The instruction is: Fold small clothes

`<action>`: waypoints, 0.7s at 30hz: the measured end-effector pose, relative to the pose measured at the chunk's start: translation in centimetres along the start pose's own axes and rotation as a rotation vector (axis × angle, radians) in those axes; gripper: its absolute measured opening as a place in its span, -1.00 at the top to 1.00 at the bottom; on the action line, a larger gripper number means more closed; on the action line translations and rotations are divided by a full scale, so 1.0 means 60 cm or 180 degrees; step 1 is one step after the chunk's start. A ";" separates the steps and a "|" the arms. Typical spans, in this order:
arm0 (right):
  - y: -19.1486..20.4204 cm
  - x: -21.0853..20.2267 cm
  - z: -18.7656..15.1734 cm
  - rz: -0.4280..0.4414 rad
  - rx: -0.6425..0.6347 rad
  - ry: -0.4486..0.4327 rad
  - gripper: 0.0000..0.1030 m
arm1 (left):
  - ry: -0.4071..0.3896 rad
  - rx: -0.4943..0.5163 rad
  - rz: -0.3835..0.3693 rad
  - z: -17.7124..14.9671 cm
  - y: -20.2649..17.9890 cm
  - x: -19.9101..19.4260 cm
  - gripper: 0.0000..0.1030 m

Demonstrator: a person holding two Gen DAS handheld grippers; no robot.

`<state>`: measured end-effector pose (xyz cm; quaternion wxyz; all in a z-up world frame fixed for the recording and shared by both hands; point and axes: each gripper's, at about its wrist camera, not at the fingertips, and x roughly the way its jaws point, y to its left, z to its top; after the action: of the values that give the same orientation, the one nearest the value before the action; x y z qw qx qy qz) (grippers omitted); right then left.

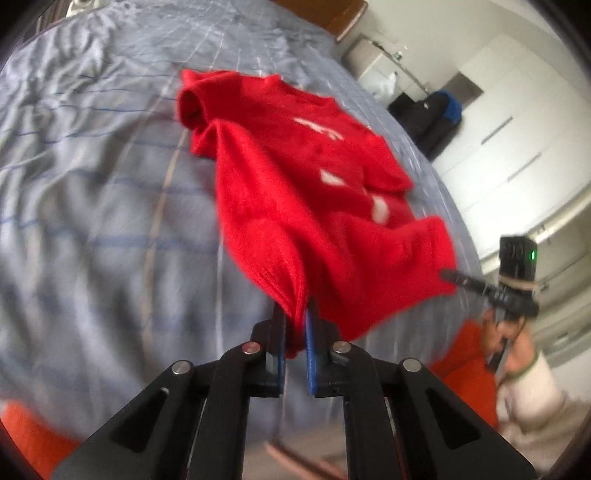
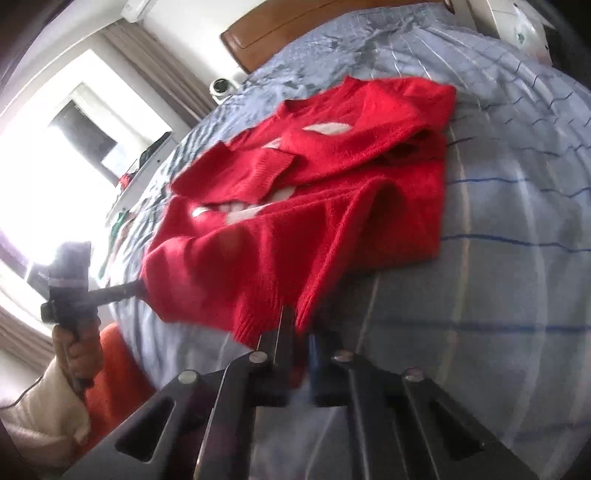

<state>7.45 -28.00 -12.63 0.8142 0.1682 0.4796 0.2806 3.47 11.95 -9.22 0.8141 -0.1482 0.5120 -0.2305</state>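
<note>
Sweater [image 1: 306,177]: red knit with white patches on the front, lying on a bed [image 1: 92,206] covered in a pale blue checked sheet, its ribbed bottom hem drawn up off the sheet at the near side. The left gripper [image 1: 295,332] has its fingers [image 1: 312,332] pressed together on one corner of that hem, a bunch of red knit pinched between the blue pads. The right gripper [image 2: 295,332] likewise pinches the hem at the other corner; the picture is blurred at the tips, but red fabric runs into the closed gap between its fingers [image 2: 284,332]. Each gripper shows in the other's view at the far hem corner, held in a hand [image 2: 79,350] with a cream sleeve. Further out, the sleeves appear already turned in over the chest, one cuff [image 2: 273,166] lying across the white patches; the collar end lies flat toward the wooden headboard [image 2: 295,26]. Judgement: the side folds look done and the step in hand is the lengthwise fold, bottom hem toward collar, just begun. The next move calls for lifting both corners together, keeping the hem taut and level between the two grips, carrying it over the folded sleeves without dragging them loose, and laying it square at the shoulders before releasing. Uneven lift would skew the fold.
</note>
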 end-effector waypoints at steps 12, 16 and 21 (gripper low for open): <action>-0.021 -0.025 -0.112 -0.0167 0.0473 0.0456 0.78 | 0.0306 0.0178 0.0384 -0.078 -0.019 0.022 -0.21; -0.030 -0.030 -0.113 -0.0057 0.0620 0.0359 0.16 | 0.0240 0.0113 0.0411 -0.074 -0.006 0.024 -0.28; -0.029 -0.003 -0.114 -0.0052 0.0574 0.0445 0.25 | 0.0493 0.0040 0.0439 -0.074 -0.014 0.079 0.92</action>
<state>1.92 -29.43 -16.75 0.7626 0.2170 0.5598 0.2407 1.03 8.71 -14.40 0.7869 -0.0893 0.5810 -0.1878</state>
